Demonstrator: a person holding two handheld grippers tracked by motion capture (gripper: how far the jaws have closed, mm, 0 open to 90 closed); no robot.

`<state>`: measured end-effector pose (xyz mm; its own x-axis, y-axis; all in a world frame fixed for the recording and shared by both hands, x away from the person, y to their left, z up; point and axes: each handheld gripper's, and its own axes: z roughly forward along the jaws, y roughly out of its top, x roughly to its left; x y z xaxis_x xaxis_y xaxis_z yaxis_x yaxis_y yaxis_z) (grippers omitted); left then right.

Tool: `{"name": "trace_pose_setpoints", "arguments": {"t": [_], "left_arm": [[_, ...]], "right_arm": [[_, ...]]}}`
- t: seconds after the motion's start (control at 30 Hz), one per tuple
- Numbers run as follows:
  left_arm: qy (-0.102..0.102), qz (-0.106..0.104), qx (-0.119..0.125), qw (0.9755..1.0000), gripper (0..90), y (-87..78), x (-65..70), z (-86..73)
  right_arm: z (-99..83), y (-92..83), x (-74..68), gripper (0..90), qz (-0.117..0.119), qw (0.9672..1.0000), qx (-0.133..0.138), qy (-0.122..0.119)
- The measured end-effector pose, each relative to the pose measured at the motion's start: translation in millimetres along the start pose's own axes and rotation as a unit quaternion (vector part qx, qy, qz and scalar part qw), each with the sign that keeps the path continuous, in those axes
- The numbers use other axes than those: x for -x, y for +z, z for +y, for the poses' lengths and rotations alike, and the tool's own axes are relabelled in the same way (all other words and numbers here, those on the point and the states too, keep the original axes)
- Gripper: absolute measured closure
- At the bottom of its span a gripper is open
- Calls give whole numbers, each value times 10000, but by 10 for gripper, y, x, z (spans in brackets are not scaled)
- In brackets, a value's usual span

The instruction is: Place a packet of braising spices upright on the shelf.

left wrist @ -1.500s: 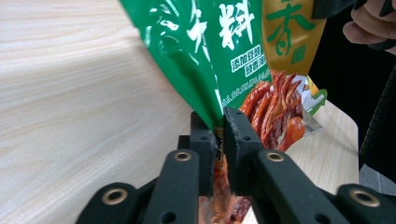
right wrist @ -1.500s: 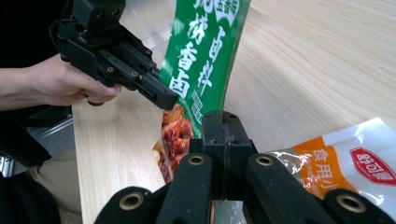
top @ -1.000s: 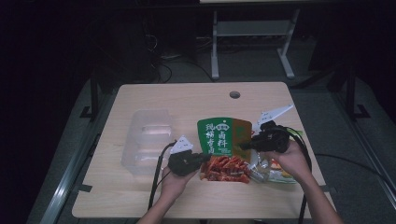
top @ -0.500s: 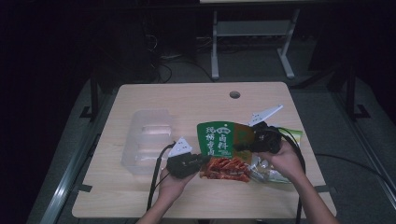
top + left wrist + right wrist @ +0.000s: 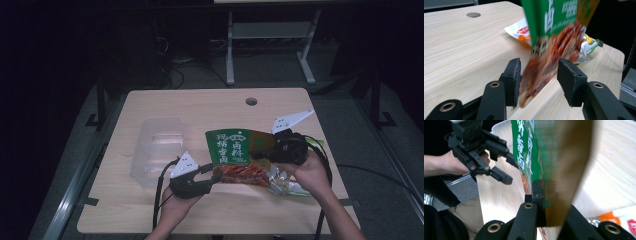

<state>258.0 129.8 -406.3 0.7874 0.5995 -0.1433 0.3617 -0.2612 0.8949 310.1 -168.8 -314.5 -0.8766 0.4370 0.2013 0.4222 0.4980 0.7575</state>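
High view, nearest me first: my left gripper (image 5: 210, 172) sits low on the wooden table (image 5: 210, 107), jaws spread wide with the red lower corner of the green snack bag (image 5: 231, 149) between them — the left gripper view shows the bag close beside one pad, though I cannot tell if it touches. My right gripper (image 5: 257, 152) is clamped on the bag's brown edge, holding it lifted and tilted above the table. Under my right hand (image 5: 310, 172) lie more snack packets (image 5: 287, 182). Farther left, a clear plastic container (image 5: 157, 147) stands apart from both grippers.
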Motion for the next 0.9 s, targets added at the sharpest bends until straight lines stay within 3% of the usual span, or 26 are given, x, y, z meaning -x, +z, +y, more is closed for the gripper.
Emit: {"name": "trace_pose_setpoints", "arguments": {"t": [0.2, 0.27, 0.37, 0.5, 0.77, 0.9], "left_arm": [[-40, -32, -76, 10000, 506, -21, 21, -62], [32, -49, -108, 9999, 503, -25, 28, -76], [120, -79, -171, 9998, 499, -28, 33, -99], [84, -109, -151, 9998, 494, -16, 51, -119], [134, -226, -86, 9996, 476, -35, 60, -141], [225, -261, -183, 9992, 459, -26, 81, -158]], "right_arm": [[130, -116, 37, 894, -56, 9998, 184, 66], [202, -138, 58, 894, -159, 9996, 216, 79], [281, -135, 88, 895, -222, 9994, 241, 81], [370, -124, 114, 894, -224, 9993, 272, 90], [644, -13, 130, 894, -225, 9991, 349, -21], [825, 98, 150, 894, -204, 9992, 324, -100]]}}
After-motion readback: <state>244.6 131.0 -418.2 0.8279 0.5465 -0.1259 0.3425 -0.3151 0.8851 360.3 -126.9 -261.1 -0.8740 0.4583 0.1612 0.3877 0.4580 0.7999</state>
